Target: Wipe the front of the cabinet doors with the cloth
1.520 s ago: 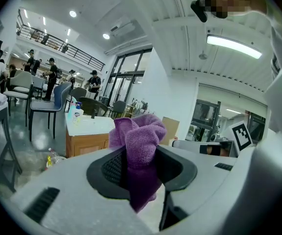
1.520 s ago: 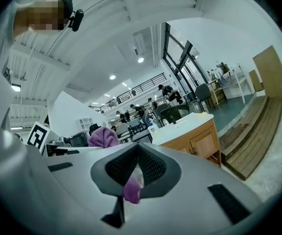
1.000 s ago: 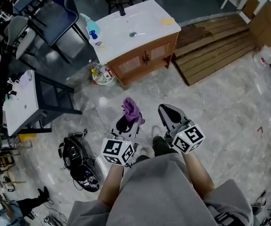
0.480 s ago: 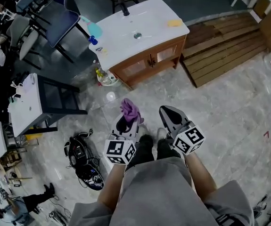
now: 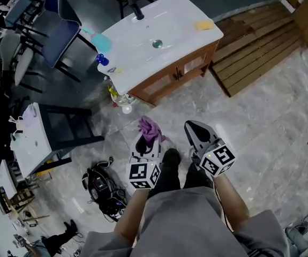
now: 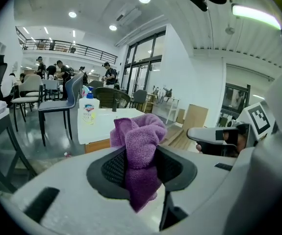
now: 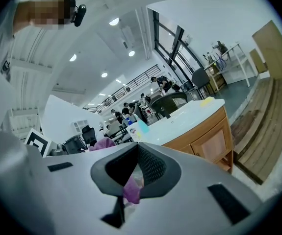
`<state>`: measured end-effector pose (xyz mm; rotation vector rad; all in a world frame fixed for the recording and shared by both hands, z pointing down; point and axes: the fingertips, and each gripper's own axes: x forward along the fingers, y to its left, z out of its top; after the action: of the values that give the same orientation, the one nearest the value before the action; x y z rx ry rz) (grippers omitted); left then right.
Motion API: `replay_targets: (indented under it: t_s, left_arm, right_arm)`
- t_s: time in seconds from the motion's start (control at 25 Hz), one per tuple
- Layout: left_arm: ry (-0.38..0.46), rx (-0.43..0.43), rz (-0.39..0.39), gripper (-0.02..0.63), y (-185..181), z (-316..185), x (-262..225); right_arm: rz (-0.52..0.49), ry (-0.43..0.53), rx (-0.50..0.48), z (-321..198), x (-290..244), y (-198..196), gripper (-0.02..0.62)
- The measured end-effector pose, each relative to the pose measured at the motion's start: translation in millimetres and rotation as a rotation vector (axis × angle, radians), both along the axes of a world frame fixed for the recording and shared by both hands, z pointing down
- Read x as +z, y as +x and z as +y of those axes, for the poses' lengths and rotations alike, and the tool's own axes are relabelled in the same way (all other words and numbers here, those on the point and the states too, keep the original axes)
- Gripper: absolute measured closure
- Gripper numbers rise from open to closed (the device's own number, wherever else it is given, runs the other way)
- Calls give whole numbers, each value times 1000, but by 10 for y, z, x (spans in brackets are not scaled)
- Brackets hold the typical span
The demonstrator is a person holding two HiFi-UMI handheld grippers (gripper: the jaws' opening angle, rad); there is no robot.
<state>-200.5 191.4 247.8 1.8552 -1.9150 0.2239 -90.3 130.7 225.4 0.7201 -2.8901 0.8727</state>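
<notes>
Left gripper view shows the left gripper (image 6: pixel 141 174) clamped on a bunched purple microfibre cloth (image 6: pixel 140 143); a fat wad sticks out past the jaws and a tail hangs below; the right gripper (image 7: pixel 133 173) has its jaws all but together and seems to grip nothing; a small purple patch shows low in the gap, can't tell what it is; head view puts the cloth (image 5: pixel 149 127) over the grey marble floor (image 5: pixel 261 116), well apart from the wooden cabinet doors (image 5: pixel 188 68) under the white sink top (image 5: pixel 159 36); cloth likely light, soft, limp, squashes flat on contact; the mid-bunch hold looks right, leaving the front wad as the wiping face; drag could tug it loose.
</notes>
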Motion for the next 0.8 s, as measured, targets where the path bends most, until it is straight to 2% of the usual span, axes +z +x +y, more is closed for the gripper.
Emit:
replay_targets:
  t_s: [0.36,0.52,0.8]
  left_arm:
    - [-58,13,4,460,-703,-347,592]
    - [-84,19,-5,460,-809,-508,895]
    - [-83,-24,-68,460,-901,-742,1320]
  right_arm:
    - [20,-18,74,-335,458,-579,584]
    - [14,-20,99,-517,683,-674,584]
    - [-16,-62,127,-801,1161,-735,584]
